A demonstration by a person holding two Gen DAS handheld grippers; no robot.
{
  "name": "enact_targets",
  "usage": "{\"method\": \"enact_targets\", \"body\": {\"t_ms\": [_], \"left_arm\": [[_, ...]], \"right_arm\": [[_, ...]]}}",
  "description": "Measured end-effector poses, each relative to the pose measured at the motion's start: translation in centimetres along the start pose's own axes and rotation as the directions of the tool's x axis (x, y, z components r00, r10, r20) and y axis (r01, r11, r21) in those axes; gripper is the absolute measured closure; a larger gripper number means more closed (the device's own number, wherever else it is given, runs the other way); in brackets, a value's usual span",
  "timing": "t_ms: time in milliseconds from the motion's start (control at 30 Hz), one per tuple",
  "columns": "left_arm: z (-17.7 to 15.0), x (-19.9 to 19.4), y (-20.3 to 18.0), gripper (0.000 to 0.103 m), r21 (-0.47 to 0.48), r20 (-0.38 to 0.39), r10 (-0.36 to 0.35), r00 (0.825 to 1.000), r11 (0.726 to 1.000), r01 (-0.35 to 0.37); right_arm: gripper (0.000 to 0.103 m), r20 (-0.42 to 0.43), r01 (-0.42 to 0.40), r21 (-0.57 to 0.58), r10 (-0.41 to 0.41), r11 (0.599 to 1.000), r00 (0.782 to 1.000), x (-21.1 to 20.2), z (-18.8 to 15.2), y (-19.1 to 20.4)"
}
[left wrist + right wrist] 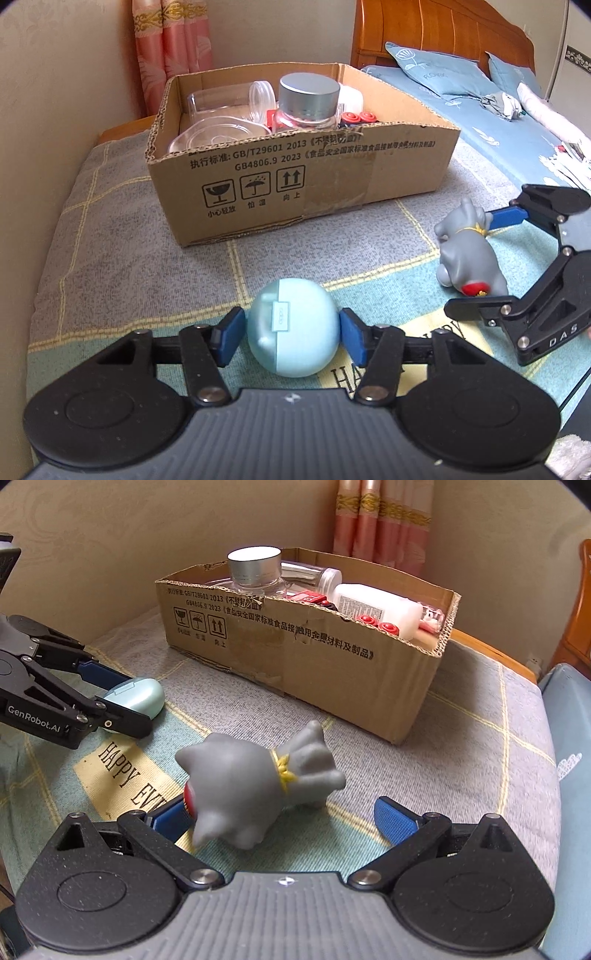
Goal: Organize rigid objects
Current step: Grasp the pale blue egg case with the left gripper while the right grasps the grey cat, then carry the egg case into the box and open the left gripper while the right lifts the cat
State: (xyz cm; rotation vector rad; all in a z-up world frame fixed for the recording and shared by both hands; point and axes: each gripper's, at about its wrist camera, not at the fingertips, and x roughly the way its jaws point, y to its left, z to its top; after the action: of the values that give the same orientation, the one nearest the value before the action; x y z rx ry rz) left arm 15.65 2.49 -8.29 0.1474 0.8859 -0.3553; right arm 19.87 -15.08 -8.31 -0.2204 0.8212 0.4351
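A pale blue egg-shaped case (pixel 293 328) sits low over the blanket, and my left gripper (pixel 293 332) is shut on it with a blue pad against each side. From the right wrist view the same case (pixel 135 699) shows between the left gripper's (pixel 129 705) fingers. A grey cat figurine (pixel 251 786) with a yellow collar lies on its side on the blanket. My right gripper (pixel 282 818) stands open around it: the left pad is at its head and the right pad is well clear. The left wrist view shows the figurine (pixel 467 258) inside the right gripper (pixel 474 263).
An open cardboard box (pixel 295 184) stands behind on the checked blanket (pixel 110 240). It holds a silver-lidded jar (pixel 308 99), clear plastic tubs, a white bottle (pixel 373 605) and small red items. A wall is on the left, with a bed with blue pillows (pixel 436 70) at the right.
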Motion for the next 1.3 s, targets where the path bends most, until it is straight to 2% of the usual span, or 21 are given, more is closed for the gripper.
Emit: {"method": "enact_targets", "body": {"t_ms": [100, 333, 433, 533, 600, 900, 1300], "left_arm": [[-0.1, 0.0, 0.0, 0.038, 0.010, -0.003, 0.004, 1.000, 1.000, -0.004], [0.0, -0.1, 0.0, 0.038, 0.021, -0.011, -0.004, 1.000, 1.000, 0.004], [0.0, -0.2, -0.2, 0.038, 0.034, -0.016, -0.010, 1.000, 0.999, 0.010], [0.1, -0.2, -0.2, 0.041, 0.044, -0.019, -0.018, 1.000, 0.999, 0.019], [0.2, -0.2, -0.3, 0.051, 0.050, -0.019, -0.021, 1.000, 0.999, 0.022], [0.7, -1.2, -0.4, 0.052, 0.058, -0.034, -0.036, 0.999, 0.998, 0.037], [3.9, -5.3, -0.9, 0.052, 0.105, 0.019, -0.031, 0.999, 0.994, 0.029]], "right_arm": [[0.000, -0.009, -0.010, -0.017, 0.010, 1.000, 1.000, 0.2, 0.3, 0.1], [0.000, 0.020, -0.009, -0.089, 0.011, 0.996, 1.000, -0.6, 0.6, 0.6], [0.005, 0.016, -0.016, -0.111, 0.018, 0.994, 1.000, -0.7, 1.1, 0.5], [0.015, 0.007, -0.037, -0.133, 0.039, 0.990, 0.999, -0.9, 1.3, 0.7], [0.022, 0.005, -0.040, -0.143, 0.041, 0.989, 0.999, -1.1, 1.4, 1.0], [0.022, 0.012, -0.019, -0.147, 0.021, 0.989, 1.000, -2.4, 1.7, 1.3], [0.022, 0.053, -0.009, -0.167, 0.018, 0.986, 0.998, -5.3, 3.3, 0.7]]}}
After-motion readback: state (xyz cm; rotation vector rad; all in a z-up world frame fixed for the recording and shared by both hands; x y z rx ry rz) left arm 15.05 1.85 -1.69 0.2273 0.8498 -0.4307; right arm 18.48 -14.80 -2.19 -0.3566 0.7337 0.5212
